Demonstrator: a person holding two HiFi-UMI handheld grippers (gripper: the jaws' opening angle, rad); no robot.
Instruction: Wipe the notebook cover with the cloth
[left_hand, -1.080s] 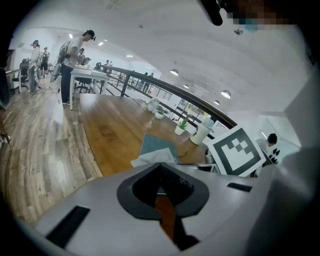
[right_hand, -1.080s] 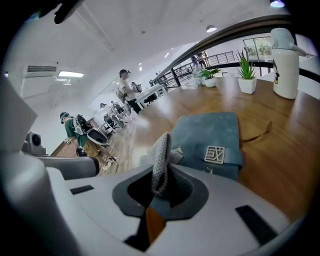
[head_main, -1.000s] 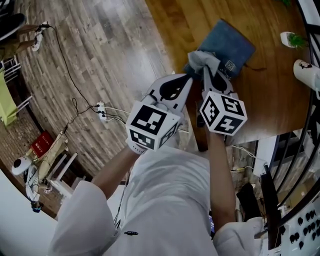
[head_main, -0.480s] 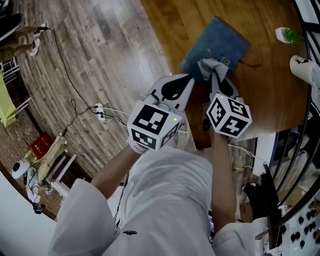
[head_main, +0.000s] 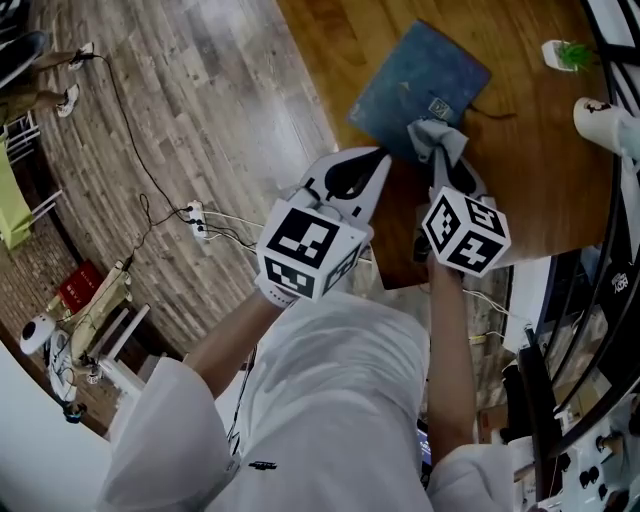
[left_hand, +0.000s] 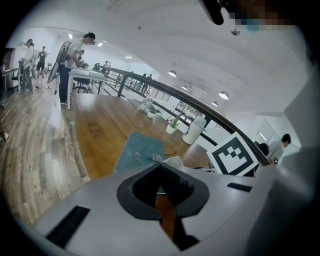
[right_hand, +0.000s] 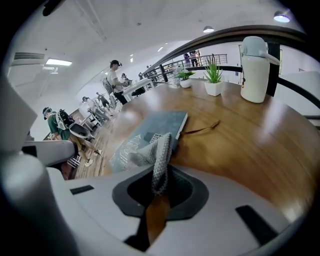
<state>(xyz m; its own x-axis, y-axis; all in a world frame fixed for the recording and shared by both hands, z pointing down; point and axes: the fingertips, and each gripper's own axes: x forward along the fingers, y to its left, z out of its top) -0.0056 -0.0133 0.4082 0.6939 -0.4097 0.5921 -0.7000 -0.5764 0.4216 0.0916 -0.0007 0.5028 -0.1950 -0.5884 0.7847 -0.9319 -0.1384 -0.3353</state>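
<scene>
A grey knitted cloth (right_hand: 159, 150) is pinched between the jaws of the right gripper (right_hand: 159, 176) and pressed on the near edge of a blue-grey rectangular notebook (head_main: 410, 80) — laid flat on a brown wooden table (head_main: 540, 170). The left gripper (left_hand: 160, 166) is held beside it, jaws closed on nothing.

Grey plank floor (head_main: 200, 120) stretches left, a power strip (head_main: 200, 215) and cables lying on it; glossy brown wooden table (head_main: 540, 190) right, dark railing (right_hand: 220, 34) beyond, ceiling lights (left_hand: 223, 95) glowing overhead.
</scene>
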